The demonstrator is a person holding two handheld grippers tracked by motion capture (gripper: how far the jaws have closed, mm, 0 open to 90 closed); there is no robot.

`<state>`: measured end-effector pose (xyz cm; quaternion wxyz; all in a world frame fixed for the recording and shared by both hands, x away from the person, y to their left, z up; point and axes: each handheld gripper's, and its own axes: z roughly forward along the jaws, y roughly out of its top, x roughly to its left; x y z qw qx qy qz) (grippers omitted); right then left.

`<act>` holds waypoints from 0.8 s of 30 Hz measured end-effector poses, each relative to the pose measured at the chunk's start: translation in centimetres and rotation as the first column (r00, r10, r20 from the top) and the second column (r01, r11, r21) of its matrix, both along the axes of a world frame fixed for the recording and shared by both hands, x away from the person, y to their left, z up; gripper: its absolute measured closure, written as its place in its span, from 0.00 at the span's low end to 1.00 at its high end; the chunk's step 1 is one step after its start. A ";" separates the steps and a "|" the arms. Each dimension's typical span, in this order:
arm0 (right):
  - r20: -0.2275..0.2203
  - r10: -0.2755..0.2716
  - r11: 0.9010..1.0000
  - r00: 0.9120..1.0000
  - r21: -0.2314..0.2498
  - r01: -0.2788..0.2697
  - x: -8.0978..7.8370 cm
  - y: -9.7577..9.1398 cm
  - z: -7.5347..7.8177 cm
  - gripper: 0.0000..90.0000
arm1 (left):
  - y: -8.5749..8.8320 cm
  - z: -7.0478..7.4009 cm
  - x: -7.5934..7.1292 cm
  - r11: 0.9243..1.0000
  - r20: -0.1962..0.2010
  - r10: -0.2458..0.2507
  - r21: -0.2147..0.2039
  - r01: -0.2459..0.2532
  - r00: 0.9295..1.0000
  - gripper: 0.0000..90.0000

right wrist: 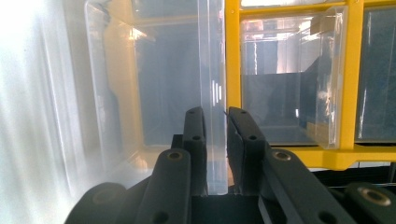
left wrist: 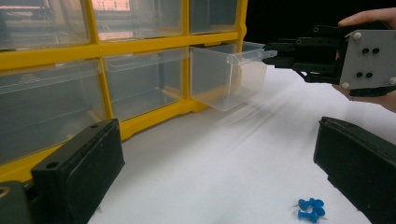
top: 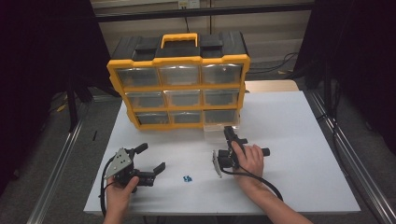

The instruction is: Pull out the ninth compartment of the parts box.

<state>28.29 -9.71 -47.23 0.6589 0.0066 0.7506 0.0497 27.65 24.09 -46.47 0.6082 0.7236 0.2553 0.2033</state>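
While the right claw (right wrist: 215,154) pinches its front lip, the clear plastic drawer (left wrist: 227,74) juts half out of the yellow organizer (top: 180,84). The left claw (top: 152,158) rests spread.

Blue pushpins (top: 187,178) on the white table (top: 299,140); wooden board (top: 271,86) behind the organizer.

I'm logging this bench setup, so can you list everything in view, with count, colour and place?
Organizer cabinet: one, yellow frame with black top and yellow handle, upright at the far middle of the table.
Drawers: nine, clear, three rows of three; the bottom right drawer is pulled partway out.
Push pins: a small cluster, blue, on the table between the grippers.
Table: one, white.
Left gripper: black, jaws open, near left of the table, in the left hand.
Right gripper: black, jaws closed on the pulled drawer's front lip, in the right hand.
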 end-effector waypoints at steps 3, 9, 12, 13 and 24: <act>-0.012 -0.011 1.000 1.000 0.017 0.011 -0.3 0.0 0.0 0.88 | 0.0 0.0 0.0 1.000 0.000 0.001 0.001 -0.001 1.000 0.02; -0.013 0.000 1.000 1.000 0.007 0.000 -0.4 0.0 0.1 0.88 | -0.1 0.0 0.0 1.000 -0.003 0.002 -0.006 -0.002 1.000 0.02; -0.017 0.000 1.000 1.000 0.013 0.001 -0.5 0.0 0.1 0.87 | -0.1 0.0 0.0 1.000 -0.005 0.003 -0.008 -0.003 1.000 0.02; -0.017 0.000 1.000 1.000 0.013 0.001 -0.5 0.0 0.1 0.87 | -0.1 0.0 -0.1 1.000 -0.005 0.020 -0.001 -0.020 1.000 0.02; -0.027 0.014 1.000 1.000 -0.001 -0.014 -0.8 0.2 0.4 0.87 | -0.2 -0.1 0.0 1.000 -0.007 0.005 -0.014 -0.005 1.000 0.02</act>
